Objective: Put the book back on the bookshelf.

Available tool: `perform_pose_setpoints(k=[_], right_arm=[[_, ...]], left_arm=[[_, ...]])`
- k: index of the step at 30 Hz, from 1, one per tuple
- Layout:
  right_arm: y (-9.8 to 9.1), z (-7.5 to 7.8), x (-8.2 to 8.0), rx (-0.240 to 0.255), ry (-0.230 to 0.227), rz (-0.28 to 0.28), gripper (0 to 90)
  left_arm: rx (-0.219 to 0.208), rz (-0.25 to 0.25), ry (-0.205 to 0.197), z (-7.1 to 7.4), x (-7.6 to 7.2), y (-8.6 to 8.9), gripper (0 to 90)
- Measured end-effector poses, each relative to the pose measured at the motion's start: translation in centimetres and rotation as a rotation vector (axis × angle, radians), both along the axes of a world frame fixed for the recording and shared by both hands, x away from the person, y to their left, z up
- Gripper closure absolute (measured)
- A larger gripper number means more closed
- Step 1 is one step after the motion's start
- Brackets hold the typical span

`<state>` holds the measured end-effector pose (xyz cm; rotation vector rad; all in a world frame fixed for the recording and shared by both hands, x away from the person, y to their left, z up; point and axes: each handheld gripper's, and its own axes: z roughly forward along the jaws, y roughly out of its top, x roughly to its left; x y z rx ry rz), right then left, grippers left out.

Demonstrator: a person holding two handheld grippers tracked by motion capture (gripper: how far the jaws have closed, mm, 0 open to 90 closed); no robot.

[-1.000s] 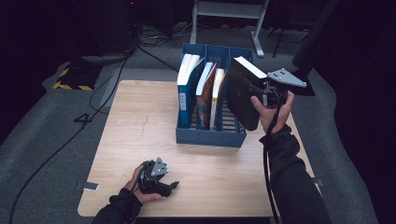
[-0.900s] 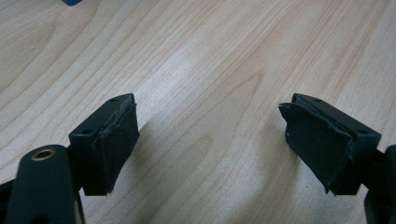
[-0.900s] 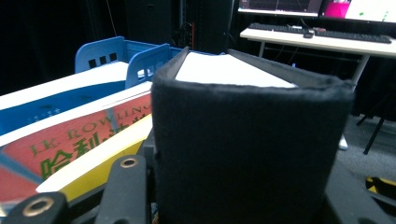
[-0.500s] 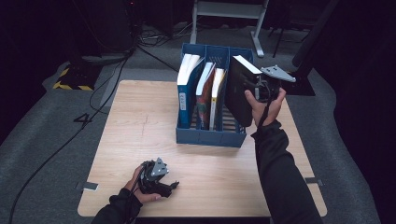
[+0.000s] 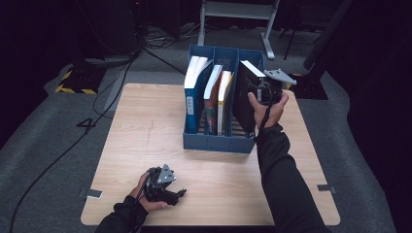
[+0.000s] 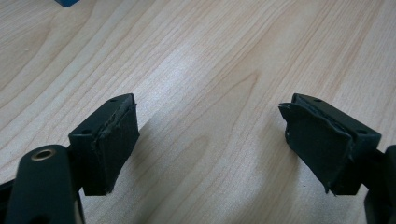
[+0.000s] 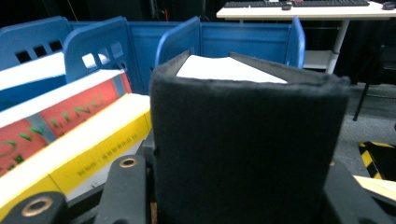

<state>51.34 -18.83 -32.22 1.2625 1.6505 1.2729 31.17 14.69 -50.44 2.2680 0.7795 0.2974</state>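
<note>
Presently we find the right gripper (image 5: pixel 260 92) clamped on the black book (image 5: pixel 245 97), partway into the blue rack (image 5: pixel 218 141)'s rightmost slot; next, lower squarely. Left gripper (image 5: pixel 167 191) rests apart-jawed on the surface (image 5: pixel 145 126).

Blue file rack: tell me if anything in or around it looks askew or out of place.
The black book in the right gripper leans tilted at the blue file rack's rightmost slot, not fully seated. The other books lean slightly but sit inside.

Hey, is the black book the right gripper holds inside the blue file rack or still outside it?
Partly in. The black book stands in the blue file rack's rightmost slot, top tilted out, with the right gripper clamped on it.
</note>
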Motion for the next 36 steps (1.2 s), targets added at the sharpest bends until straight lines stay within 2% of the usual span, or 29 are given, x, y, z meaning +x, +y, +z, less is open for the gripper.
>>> perform_pose_setpoints(k=[3,5,8,12,17,28,31,36], right_arm=[[0.2,-0.9,0.2,-0.002,0.009,-0.013,53.3],[0.4,-1.5,0.4,-0.016,0.031,-0.014,53.3],[0.3,-2.3,0.7,-0.002,0.058,-0.017,53.2],[0.3,-2.9,0.6,-0.024,0.067,-0.013,53.2],[0.1,-3.6,0.3,-0.017,0.079,-0.004,53.1],[-0.2,-3.8,-0.6,-0.047,0.092,0.02,52.2],[-0.2,-3.8,-1.0,-0.082,0.108,0.033,51.7],[-0.4,-4.0,-2.0,-0.108,0.118,0.06,50.3]], left_arm=[[0.001,-0.001,0.0,0.0,0.0,0.0,17.8],[0.0,-0.002,0.001,0.0,0.0,0.0,17.8],[-0.002,-0.003,-0.001,0.0,0.0,0.0,17.8],[-0.002,-0.004,-0.001,0.0,0.0,0.0,17.7],[-0.002,-0.004,-0.001,0.0,0.0,0.0,17.7],[-0.002,-0.005,-0.002,0.0,0.0,0.0,17.8],[-0.002,-0.004,-0.002,0.0,0.0,0.0,17.8],[-0.003,-0.005,-0.001,0.0,0.0,0.0,17.8]])
